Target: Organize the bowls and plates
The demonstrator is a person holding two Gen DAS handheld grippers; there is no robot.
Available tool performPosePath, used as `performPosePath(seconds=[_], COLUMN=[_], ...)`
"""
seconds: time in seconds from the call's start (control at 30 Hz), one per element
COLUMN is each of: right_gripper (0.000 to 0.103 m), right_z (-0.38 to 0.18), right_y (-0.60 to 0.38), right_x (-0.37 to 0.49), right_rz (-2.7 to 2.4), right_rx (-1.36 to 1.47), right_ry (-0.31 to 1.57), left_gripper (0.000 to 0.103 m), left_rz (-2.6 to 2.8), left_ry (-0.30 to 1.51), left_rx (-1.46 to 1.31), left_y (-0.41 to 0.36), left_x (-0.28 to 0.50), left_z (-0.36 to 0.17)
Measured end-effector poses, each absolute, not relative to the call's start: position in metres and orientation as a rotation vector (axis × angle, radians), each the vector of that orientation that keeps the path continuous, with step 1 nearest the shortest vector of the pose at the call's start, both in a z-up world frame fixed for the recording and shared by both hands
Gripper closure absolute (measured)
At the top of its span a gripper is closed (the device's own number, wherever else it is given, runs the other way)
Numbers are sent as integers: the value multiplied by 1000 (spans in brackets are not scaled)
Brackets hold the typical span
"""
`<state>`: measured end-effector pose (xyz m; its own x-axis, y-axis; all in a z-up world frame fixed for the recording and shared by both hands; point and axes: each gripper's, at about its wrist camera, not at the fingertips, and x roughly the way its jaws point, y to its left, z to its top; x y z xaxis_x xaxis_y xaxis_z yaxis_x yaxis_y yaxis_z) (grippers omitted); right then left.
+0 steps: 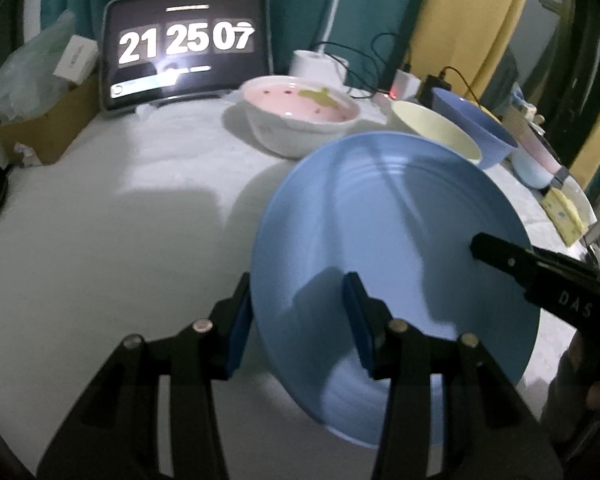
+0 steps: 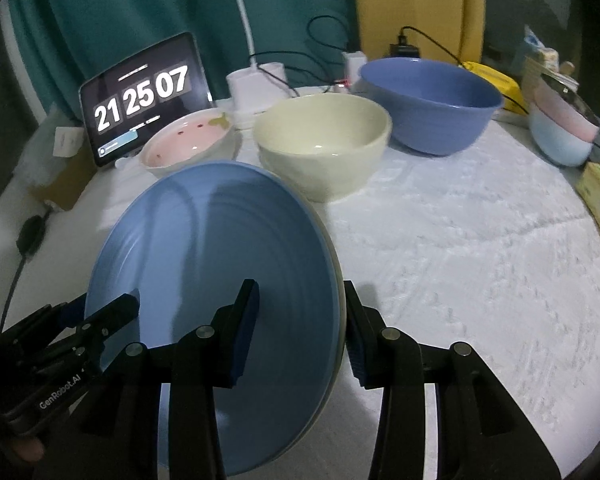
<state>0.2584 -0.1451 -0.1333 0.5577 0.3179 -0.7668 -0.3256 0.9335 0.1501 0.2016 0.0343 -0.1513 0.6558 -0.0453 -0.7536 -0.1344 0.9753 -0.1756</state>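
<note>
1. Saw the left gripper with its fingers partly closed and clamped on the left rim of the blue plate, one pad on the upper face and one against the edge.
2. Saw the right gripper doing the same on the opposite, right rim, its jaws held at a similar part-way width with the rim between the pads.
3. Noted a paler edge showing under the blue rim on the right side; could not tell whether that was a second plate beneath or the plate's own underside.
4. Found the plate tilted and apparently clear of the white tablecloth, a shadow lying under it, near the front of the table and left of the middle.
5. Counted three bowls in a row beyond it: a pink bowl at far left, a cream bowl in the middle, a blue bowl at far right, each standing apart and not nested.
6. Spotted a small stack of pastel bowls at the far right edge, and a tablet clock at far left behind the pink bowl.
7. Judged the step in hand to be a two-handed carry of the plate to its place.
8. Judged the next move to call for levelling the plate, keeping both grips even, clearing the pink bowl's rim, and setting it down flat on open cloth before letting go.
</note>
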Motion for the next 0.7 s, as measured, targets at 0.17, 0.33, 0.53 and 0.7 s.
performPosePath(seconds=[0.17,0.33,0.53,0.7], right_gripper=[60,60,59,59], right_z=[-136,-139,-145,-150], right_y=[-127,-114,-104,-103], right_x=[264,269,278,282], right_rz=[411,433,445,444], right_rx=[-21,-24,-26,-11], right_ry=[911,922,941,960], left_gripper=[58,58,58,58], left_rz=[81,104,119,127], left_ry=[861,864,866,867], left_rx=[-231,-230,-225,-198], left_y=[49,60,65,63], left_x=[201,200,201,203], left_z=[-154,-156,-159,-159])
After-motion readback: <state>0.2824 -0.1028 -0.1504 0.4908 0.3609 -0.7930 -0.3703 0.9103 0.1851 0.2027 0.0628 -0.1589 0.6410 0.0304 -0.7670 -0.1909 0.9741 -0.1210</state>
